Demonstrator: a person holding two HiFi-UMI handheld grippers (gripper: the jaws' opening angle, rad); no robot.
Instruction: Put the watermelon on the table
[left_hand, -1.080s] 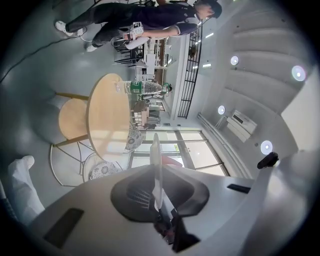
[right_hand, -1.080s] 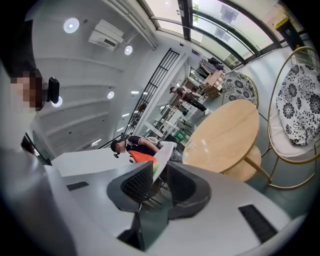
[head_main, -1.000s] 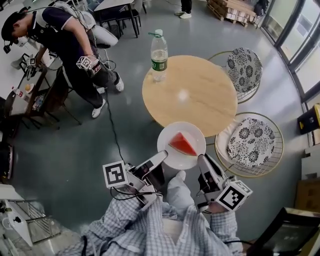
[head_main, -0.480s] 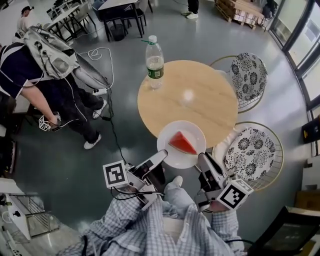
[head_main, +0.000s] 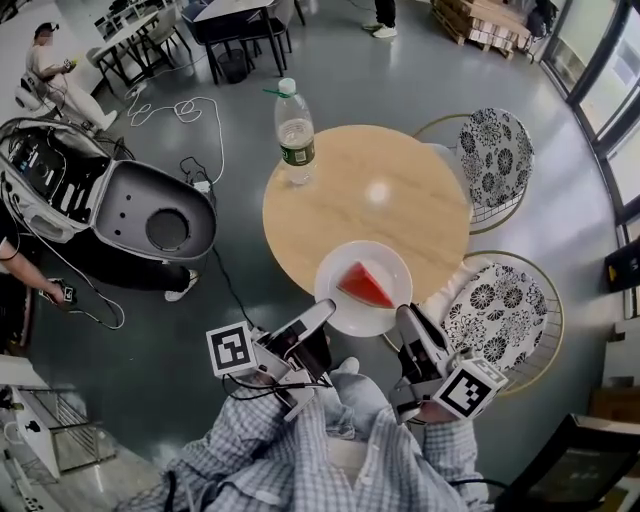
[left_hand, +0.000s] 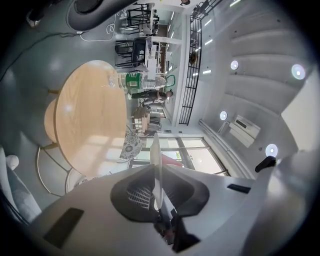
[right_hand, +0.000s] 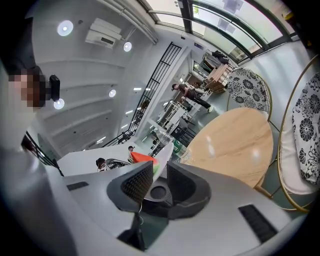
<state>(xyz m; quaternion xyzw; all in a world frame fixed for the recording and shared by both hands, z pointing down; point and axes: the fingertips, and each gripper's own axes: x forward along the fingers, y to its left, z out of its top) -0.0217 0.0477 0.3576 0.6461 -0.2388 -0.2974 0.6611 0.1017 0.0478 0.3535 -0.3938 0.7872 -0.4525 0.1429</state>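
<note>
The green label on the water bottle (head_main: 294, 135) is too small to read. Left gripper (head_main: 322, 313) and right gripper (head_main: 405, 318) each clamp the rim of the white plate (head_main: 338, 318). On it lies the watermelon slice (head_main: 365, 286), over the near edge of the round wooden table (head_main: 400, 190). Grey floor (head_main: 300, 60); flower-cushioned wire chairs (head_main: 500, 305) at right.

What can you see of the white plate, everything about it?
The white plate is round, plain and glossy, held level. The left gripper and right gripper each clamp its near rim. A red watermelon wedge lies on it. It overlaps the near edge of the round wooden table; contact there is unclear.
</note>
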